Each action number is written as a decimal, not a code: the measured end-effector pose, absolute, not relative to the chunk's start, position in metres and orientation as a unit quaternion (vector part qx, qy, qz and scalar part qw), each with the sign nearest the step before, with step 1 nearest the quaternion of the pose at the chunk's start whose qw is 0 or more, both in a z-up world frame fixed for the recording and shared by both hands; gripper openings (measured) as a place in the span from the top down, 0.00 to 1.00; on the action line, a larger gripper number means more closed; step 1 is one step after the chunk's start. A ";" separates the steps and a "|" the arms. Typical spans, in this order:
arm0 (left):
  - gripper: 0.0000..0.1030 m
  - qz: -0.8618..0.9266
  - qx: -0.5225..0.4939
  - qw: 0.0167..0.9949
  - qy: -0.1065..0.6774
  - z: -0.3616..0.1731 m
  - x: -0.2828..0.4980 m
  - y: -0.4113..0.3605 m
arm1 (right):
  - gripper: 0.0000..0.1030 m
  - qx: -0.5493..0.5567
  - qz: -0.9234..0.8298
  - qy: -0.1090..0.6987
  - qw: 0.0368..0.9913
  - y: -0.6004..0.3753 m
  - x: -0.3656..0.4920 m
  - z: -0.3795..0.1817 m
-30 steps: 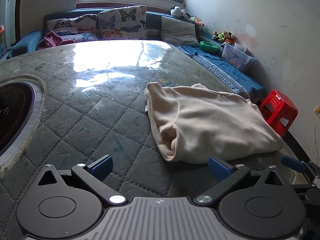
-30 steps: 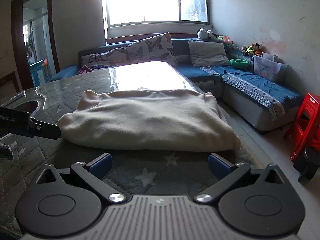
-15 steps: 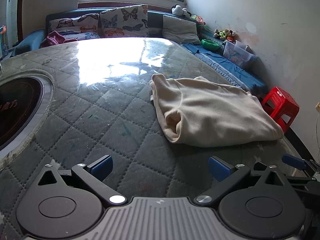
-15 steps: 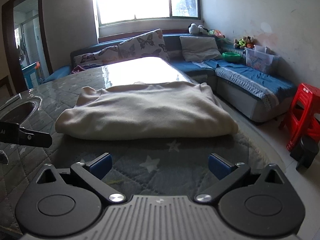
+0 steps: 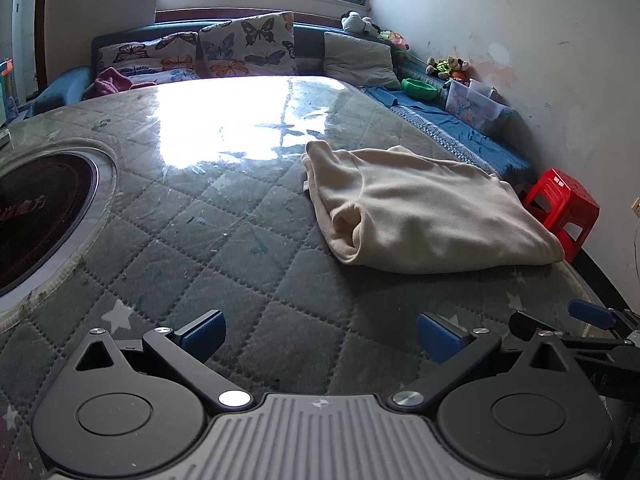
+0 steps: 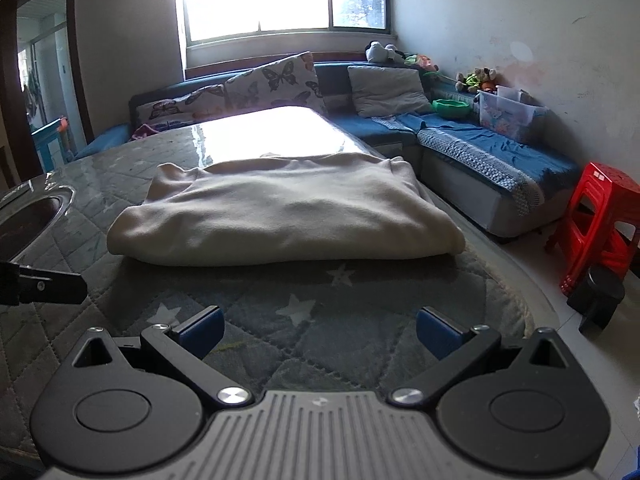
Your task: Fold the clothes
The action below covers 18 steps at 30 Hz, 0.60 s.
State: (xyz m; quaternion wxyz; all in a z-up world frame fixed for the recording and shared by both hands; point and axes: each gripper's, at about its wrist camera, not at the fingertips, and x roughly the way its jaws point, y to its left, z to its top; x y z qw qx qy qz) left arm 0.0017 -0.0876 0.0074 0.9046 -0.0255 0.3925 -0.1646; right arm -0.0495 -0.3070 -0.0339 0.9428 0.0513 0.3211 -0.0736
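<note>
The cream garment (image 5: 424, 208) lies folded into a thick, roughly rectangular bundle on the round table (image 5: 224, 240), which has a grey quilted cover with small white stars under a shiny clear sheet. From the garment, the dark round inset (image 5: 36, 212) of the table is far to the left side. The red plastic stool (image 5: 562, 210) stands on the floor just behind the right corner of the garment, beyond the table edge. The blue sofa (image 6: 472, 148) with butterfly cushions (image 5: 244, 50) runs along the wall behind the garment, under the window.

The left gripper (image 5: 320, 334) hangs over the table cover in front of the garment, well apart from it. Its blue fingertips (image 5: 204, 334) stand wide from each other and nothing is between them. The right gripper (image 6: 318, 330) is also in front of the garment, near its rolled front edge but not touching it. Its blue fingertips (image 6: 438, 336) are spread wide too, and they hold nothing. In the left wrist view a part of the right gripper shows at the right side, beside the table edge.
</note>
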 end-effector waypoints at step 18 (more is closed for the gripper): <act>0.00 -0.166 -0.013 0.902 0.397 0.003 -0.014 -0.093 | 0.00 0.042 -0.068 0.324 0.943 -0.301 -0.062 -0.036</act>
